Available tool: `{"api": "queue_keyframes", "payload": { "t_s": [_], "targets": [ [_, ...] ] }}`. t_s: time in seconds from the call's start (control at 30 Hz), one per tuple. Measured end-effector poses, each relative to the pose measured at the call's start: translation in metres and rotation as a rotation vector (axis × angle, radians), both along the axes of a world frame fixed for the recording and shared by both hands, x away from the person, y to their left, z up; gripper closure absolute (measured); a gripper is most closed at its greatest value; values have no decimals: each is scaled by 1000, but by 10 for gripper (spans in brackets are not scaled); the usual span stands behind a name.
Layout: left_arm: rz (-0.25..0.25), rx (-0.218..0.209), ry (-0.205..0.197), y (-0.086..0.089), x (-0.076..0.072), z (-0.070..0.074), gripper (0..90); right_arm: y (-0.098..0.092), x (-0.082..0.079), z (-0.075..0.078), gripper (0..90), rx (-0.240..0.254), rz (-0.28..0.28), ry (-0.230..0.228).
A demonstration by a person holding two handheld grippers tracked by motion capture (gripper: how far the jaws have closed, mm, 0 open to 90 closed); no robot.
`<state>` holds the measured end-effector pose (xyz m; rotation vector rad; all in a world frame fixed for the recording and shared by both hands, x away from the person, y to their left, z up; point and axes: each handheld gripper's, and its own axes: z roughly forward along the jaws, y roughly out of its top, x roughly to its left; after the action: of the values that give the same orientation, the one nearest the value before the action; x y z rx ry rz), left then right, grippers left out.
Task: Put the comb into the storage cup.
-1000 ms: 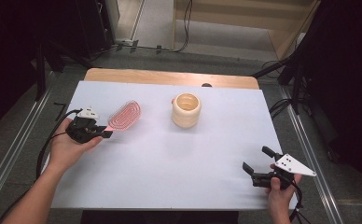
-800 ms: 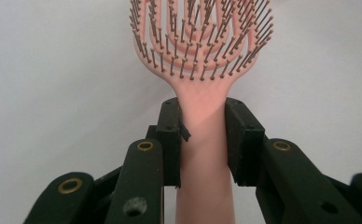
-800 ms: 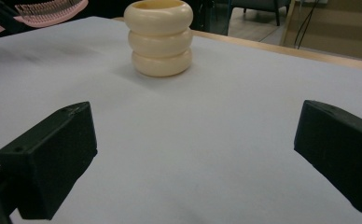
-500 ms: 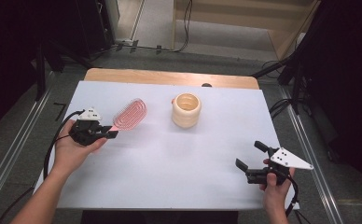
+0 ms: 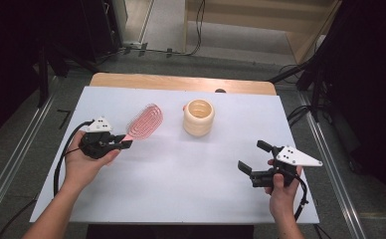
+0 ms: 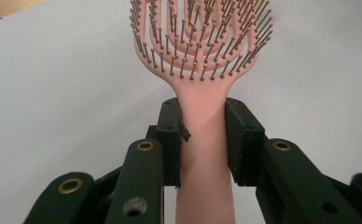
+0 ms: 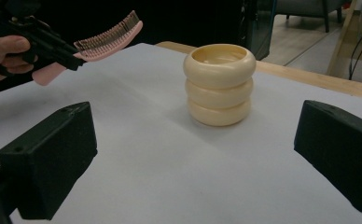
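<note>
the white counter (image 5: 181, 194) carries a cream ringed cup (image 5: 199, 117) near its twelve o'clock edge, mouth up. my left tongs (image 5: 120, 144), at nine o'clock, clench the pink brush (image 5: 144, 121) by its handle, head lifted off the counter toward the cup, i judge for dropping in. my right tongs (image 5: 253, 158), at four o'clock, gape released, facing the cup, maybe to steady it.
</note>
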<state>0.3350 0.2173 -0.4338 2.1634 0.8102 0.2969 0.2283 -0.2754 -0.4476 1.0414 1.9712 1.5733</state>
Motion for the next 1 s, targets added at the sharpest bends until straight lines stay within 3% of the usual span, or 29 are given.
{"api": "queue_keyframes", "payload": {
  "t_s": [0.23, 0.43, 0.7, 1.0],
  "targets": [
    [-2, -47, -30, -7, -6, 5, 703, 17, 9, 7, 0, 24, 31, 12],
    [-16, -85, -60, -16, -11, 9, 704, 34, 17, 12, 0, 8, 48, 8],
    [-28, -115, -112, -29, -20, 14, 703, 48, 25, 18, 0, 35, 71, 12],
    [-31, -161, -133, -44, -24, 14, 703, 68, 36, 22, 0, 45, 93, 22]
  ]
}}
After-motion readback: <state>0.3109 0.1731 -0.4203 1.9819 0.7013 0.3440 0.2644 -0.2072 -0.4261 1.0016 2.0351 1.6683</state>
